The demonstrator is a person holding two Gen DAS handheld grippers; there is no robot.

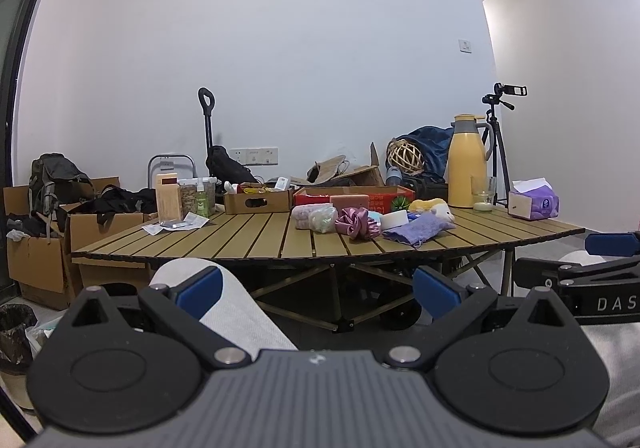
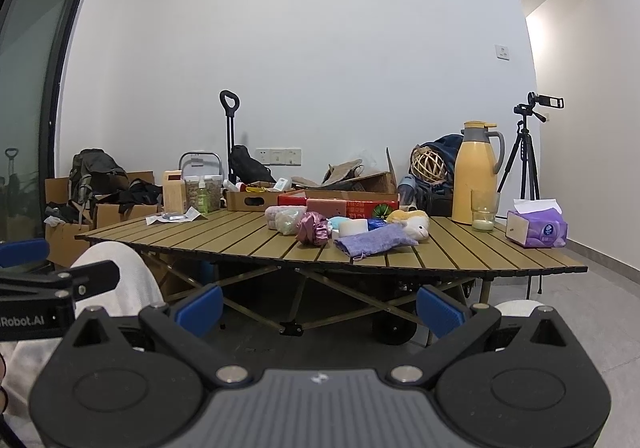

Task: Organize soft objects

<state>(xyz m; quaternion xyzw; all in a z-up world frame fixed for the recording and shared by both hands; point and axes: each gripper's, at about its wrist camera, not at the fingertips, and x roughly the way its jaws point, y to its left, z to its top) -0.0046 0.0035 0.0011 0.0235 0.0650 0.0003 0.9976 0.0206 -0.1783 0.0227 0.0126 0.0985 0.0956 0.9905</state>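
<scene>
Two grippers hung low before a slatted brown folding table in a white-walled room with a grey tiled floor. On the left, brown cardboard boxes stood on the floor, heaped with dark bags and a grey backpack. At the table's left rear stood a pale wooden block, clear jars and an open cardboard tray.

The soft things lay bunched right of centre: a pale pink bundle, a shiny mauve satin scrunchie, a white sponge block, a lilac knitted cloth at the near edge and a yellow-and-white plush toy behind it. A red flat box sat behind them. Further right stood a tall yellow thermos jug, a glass and a purple tissue pack; a black tripod stood beyond the table.

The left gripper and right gripper both had their jaws spread wide and empty, well short of the table, with white-trousered knees beneath them.
</scene>
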